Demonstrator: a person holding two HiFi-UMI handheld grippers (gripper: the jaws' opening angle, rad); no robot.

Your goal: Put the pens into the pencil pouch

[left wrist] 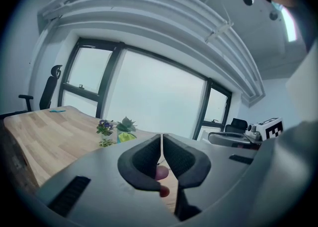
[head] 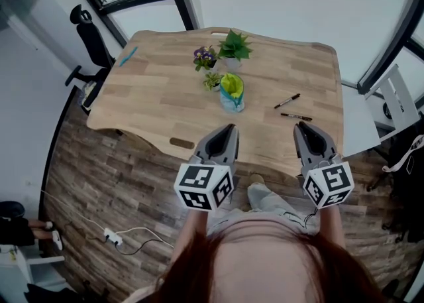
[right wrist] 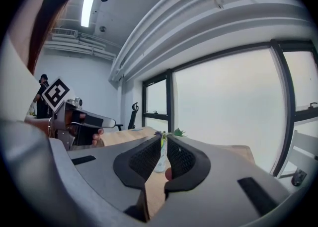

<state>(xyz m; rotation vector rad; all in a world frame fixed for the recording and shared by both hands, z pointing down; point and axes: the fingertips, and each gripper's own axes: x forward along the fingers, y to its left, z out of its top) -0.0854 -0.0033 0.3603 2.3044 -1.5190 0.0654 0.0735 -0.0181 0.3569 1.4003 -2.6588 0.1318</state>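
Wooden table [head: 159, 96], black pens [head: 287, 101], green pencil pouch [head: 232, 92]

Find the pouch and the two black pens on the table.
Pouch [head: 232, 93]: head view, middle of its body.
Farther black pen [head: 287, 101]: head view, mid-barrel.
Nearer black pen [head: 295, 117]: head view, mid-barrel.

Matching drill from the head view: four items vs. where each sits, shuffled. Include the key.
Items:
1. pencil pouch
2. black pens
3. teal slim object
4. power strip

Places:
A. table, near its far left corner
B. floor, lower left of the view
C. table centre, near the plants
D. right part of the table, lying flat

Pairs: 1-C, 2-D, 3-A, 4-B
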